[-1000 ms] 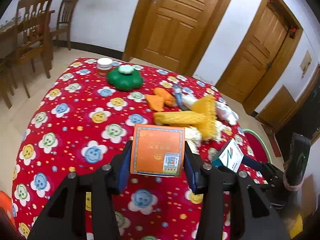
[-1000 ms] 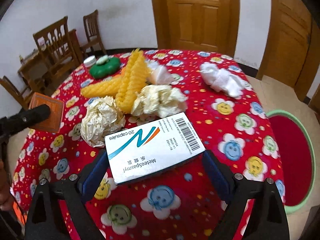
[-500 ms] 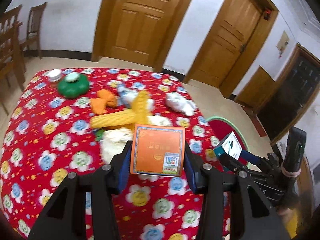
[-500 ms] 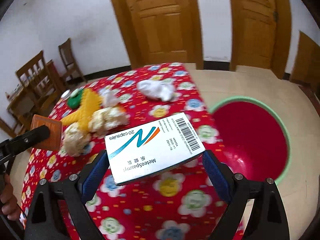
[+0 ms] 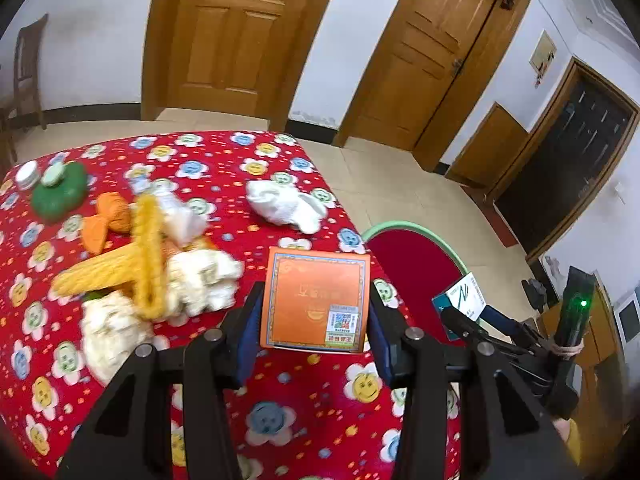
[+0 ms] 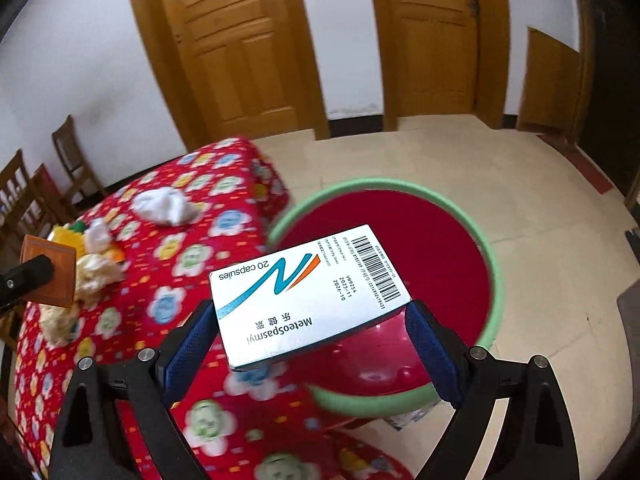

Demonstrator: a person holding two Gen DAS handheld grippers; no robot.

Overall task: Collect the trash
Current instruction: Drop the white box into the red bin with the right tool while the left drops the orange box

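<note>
My left gripper (image 5: 314, 330) is shut on an orange box (image 5: 315, 300), held above the red flowered tablecloth (image 5: 224, 168) near the table's right edge. My right gripper (image 6: 310, 332) is shut on a white capsule box (image 6: 308, 292) marked "20 capsules", hanging over the near rim of a red basin with a green rim (image 6: 490, 248) on the floor. From the left wrist, the capsule box (image 5: 464, 294) shows at the right beyond the basin (image 5: 416, 228). Crumpled paper balls (image 5: 200, 280), a white tissue wad (image 5: 286, 206), yellow foam nets (image 5: 148, 248) and orange scraps (image 5: 106, 220) lie on the table.
A green lidded dish (image 5: 58, 190) and a small white jar (image 5: 27, 172) sit at the table's far left. Wooden doors (image 5: 236, 28) line the wall behind, wooden chairs (image 6: 68, 160) stand to the left, and a tiled floor (image 6: 540, 208) surrounds the basin.
Both grippers swung right across the table with their boxes still held. The capsule box went from above the tablecloth to above the basin's rim; the orange box neared the table's right edge.
</note>
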